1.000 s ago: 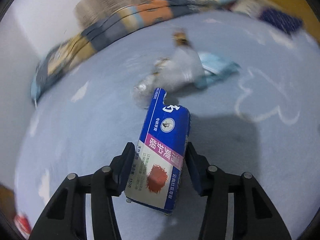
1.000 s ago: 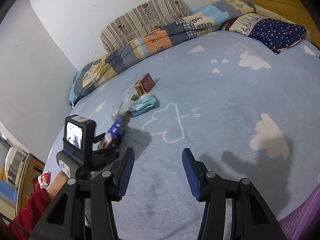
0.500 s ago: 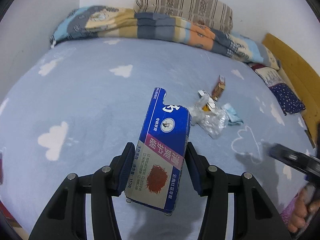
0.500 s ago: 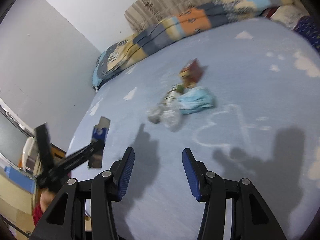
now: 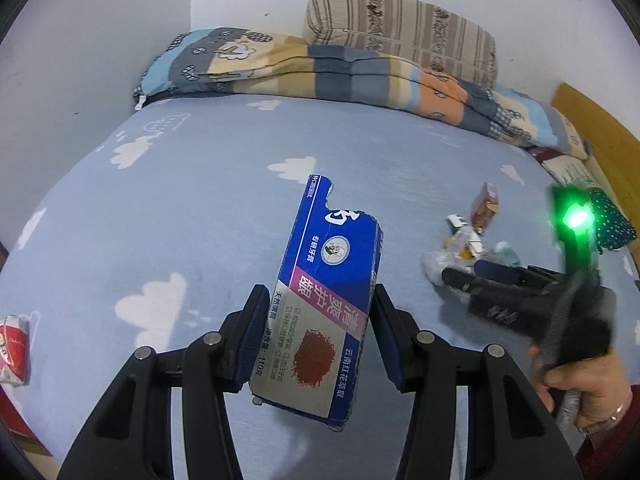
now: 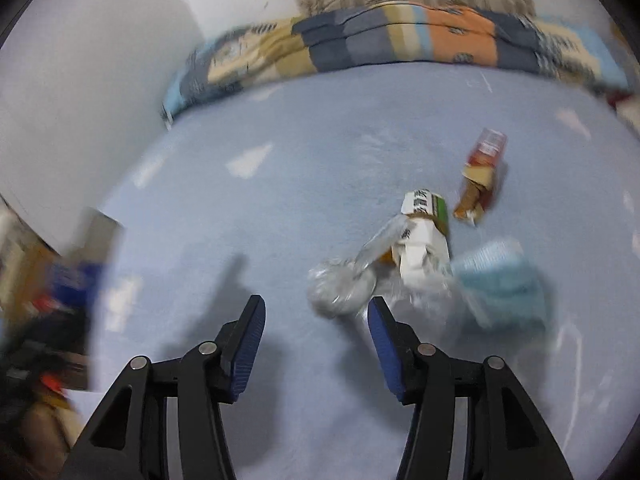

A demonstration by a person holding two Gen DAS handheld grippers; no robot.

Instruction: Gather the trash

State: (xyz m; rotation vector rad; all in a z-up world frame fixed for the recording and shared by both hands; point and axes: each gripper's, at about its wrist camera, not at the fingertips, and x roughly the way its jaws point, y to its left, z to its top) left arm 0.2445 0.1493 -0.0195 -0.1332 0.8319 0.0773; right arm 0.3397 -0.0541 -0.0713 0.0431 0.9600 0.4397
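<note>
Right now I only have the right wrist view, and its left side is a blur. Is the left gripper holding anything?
Observer: Yes. The left gripper is shut on a blue box, torn end pointing away.
Operator: Any trash apart from the pile ahead of me?
Observer: A red and white pack lies by the bed's left edge, far from the pile.
Operator: Is my gripper showing any light?
Observer: A green light glows on top of the right gripper, which is open and close to the pile.
</note>
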